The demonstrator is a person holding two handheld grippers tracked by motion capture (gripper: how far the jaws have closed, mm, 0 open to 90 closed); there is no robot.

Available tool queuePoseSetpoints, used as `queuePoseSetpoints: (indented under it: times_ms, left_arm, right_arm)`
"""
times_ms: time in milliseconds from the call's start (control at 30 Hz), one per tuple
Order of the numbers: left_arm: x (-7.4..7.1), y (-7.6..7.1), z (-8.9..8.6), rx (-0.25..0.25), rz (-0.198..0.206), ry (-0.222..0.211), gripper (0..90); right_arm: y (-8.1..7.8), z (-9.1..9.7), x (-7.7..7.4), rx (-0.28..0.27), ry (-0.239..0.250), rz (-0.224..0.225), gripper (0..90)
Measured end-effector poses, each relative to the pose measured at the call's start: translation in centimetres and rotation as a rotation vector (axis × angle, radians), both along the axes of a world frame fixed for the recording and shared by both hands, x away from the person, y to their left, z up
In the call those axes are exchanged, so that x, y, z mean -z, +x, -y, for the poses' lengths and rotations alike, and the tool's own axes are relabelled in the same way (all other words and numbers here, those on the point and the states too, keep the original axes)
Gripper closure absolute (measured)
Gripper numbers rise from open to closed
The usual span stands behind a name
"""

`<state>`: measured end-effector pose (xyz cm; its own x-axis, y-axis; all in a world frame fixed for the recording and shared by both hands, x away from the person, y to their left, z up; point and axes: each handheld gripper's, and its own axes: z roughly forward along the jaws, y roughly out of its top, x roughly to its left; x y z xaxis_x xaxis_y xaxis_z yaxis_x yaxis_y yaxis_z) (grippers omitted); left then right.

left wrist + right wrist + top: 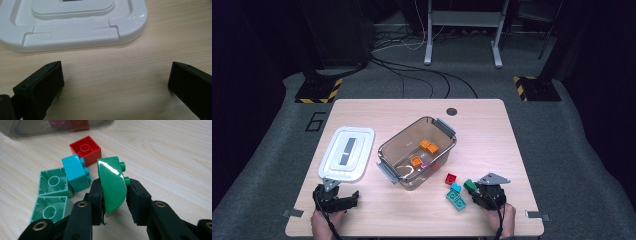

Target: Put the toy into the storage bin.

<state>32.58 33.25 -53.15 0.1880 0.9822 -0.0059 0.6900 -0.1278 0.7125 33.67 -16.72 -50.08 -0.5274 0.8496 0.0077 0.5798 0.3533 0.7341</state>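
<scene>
While the right gripper (113,192) clamps a green curved brick (112,185) just above the table (492,135), we see a red brick (85,148), a turquoise brick (75,172) and a light green double brick (52,195) lying close beside it, with the clear box (417,152) farther off holding three orange bricks (429,146). Left gripper (116,82) rests low on the table, jaws wide apart, holding nothing, near one white lid (347,152).

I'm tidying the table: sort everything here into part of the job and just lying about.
Part of the job:
right gripper, shut on the green brick
clear box
red brick
blue brick
pale green brick
orange bricks in the box

Lying about:
white lid
left gripper, open
</scene>
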Motion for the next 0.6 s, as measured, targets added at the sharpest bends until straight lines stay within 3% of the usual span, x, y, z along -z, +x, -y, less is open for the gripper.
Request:
queuePoseSetpoints:
  times_ms: [600]
  left_arm:
    - [0.0,0.0,0.0,0.0,0.0,0.0,0.0]
  right_arm:
    - [1.0,-0.6,-3.0,-0.007,0.011,0.076,66.4]
